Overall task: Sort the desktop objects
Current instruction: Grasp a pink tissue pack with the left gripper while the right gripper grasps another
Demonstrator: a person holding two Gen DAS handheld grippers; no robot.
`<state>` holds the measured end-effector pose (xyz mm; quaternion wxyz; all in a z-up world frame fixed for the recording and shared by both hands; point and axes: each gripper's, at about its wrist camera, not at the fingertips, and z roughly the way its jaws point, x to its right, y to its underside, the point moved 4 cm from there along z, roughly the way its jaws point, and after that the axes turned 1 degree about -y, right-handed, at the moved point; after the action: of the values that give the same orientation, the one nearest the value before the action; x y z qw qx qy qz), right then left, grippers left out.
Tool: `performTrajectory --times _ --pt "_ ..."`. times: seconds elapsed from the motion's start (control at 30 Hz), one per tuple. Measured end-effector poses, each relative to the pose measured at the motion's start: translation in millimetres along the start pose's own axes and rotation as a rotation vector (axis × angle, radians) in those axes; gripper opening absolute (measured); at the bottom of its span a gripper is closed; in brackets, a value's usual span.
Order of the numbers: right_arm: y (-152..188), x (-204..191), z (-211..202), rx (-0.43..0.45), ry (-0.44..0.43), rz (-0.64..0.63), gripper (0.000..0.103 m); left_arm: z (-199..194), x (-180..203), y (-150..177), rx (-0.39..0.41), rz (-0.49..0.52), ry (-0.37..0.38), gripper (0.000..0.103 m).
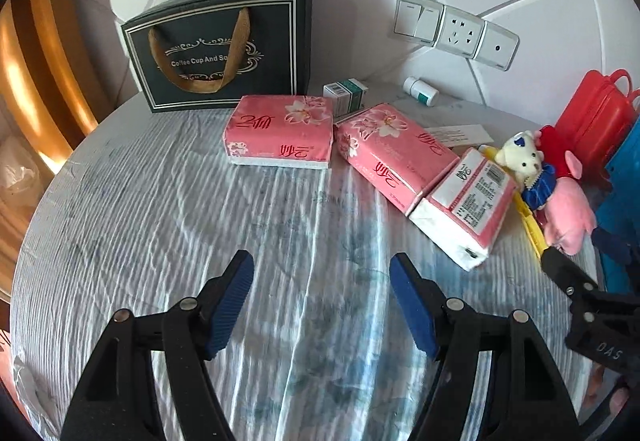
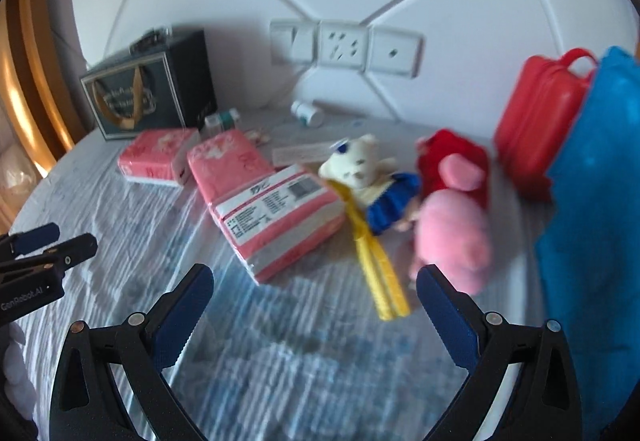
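Left gripper (image 1: 322, 301) jaws wide and empty over wrinkled plastic-covered table (image 1: 160, 201), right gripper (image 2: 314, 315) likewise gaping, glossy pink tissue packs (image 1: 280, 131) at twelve o'clock, plush white bear (image 2: 360, 165) and fuzzy pink toy (image 2: 452, 237) at one o'clock, yellow ribbon's full length (image 2: 378, 269) only in right view.

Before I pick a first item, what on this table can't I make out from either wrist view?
- Blue bag: cut off by the right edge in both views.
- Small box: label too small; blurred in the right view.
- Pink plush: blurred.
- Black gift box: contents hidden.
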<state>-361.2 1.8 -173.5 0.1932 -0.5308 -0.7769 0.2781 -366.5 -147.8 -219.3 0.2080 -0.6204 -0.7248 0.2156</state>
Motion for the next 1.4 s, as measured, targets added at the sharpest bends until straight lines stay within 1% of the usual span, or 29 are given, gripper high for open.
performTrajectory --times 0.13,0.23,0.3,0.37,0.43,0.47,0.53,0.6,0.67,0.73,0.77,0.8,0.83,0.9,0.97,1.03,1.1,1.13,1.2,1.23,1.33,1.4 --pt "2 -13 59 -0.051 -0.026 -0.006 0.103 38 12 -10 -0.01 0.042 0.011 0.07" --pt "6 -14 89 -0.085 -0.029 -0.018 0.103 57 23 -16 -0.016 0.059 0.027 0.07" --pt "8 -2 95 -0.076 -0.008 -0.004 0.103 63 33 -23 -0.008 0.069 0.051 0.07" --pt "12 18 89 -0.062 0.013 0.031 0.103 67 49 -35 0.012 0.083 0.07 0.07" --pt "17 45 83 -0.05 0.089 0.062 0.103 73 67 -53 0.028 0.08 0.088 0.07" --pt "20 58 81 -0.051 0.12 0.08 0.103 78 74 -62 0.027 0.068 0.089 0.07" --pt "23 80 76 -0.053 0.123 0.119 0.103 95 90 -80 -0.001 0.039 0.088 0.07" --pt "22 87 72 -0.049 0.117 0.11 0.103 112 100 -94 -0.043 0.024 0.052 0.07" --pt "21 84 67 -0.036 0.119 0.094 0.103 129 112 -104 -0.079 0.048 -0.005 0.07" --pt "18 84 60 -0.017 0.106 0.097 0.103 141 122 -110 -0.089 0.109 -0.1 0.079" --pt "17 84 57 -0.01 0.096 0.103 0.103 146 123 -108 -0.11 0.126 -0.12 0.084" --pt "16 83 55 -0.006 0.089 0.106 0.103 145 122 -106 -0.101 0.131 -0.126 0.087" --pt "14 81 52 -0.003 0.081 0.104 0.103 143 116 -101 -0.103 0.122 -0.127 0.089" --pt "10 78 49 0.002 0.063 0.095 0.103 136 103 -90 -0.108 0.099 -0.118 0.097" --pt "6 71 47 0.003 0.044 0.085 0.103 130 82 -71 -0.133 0.068 -0.089 0.097" --pt "1 61 50 -0.005 0.007 0.079 0.103 129 59 -50 -0.166 0.027 -0.065 0.097" --pt "-5 50 61 -0.026 -0.015 0.063 0.103 128 46 -37 -0.166 0.006 -0.022 0.097" --pt "-5 43 66 -0.037 -0.01 0.055 0.103 124 40 -34 -0.154 -0.001 0.0 0.097" --pt "-9 37 75 -0.063 -0.009 0.05 0.103 117 37 -34 -0.138 0.01 0.012 0.097" --pt "-10 35 78 -0.076 -0.013 0.053 0.103 112 37 -37 -0.116 0.022 0.02 0.097" --pt "-16 30 85 -0.104 -0.016 0.057 0.103 102 44 -52 -0.07 0.06 0.028 0.097" --pt "-22 27 91 -0.126 -0.007 0.04 0.103 108 51 -62 -0.079 0.098 0.021 0.097"
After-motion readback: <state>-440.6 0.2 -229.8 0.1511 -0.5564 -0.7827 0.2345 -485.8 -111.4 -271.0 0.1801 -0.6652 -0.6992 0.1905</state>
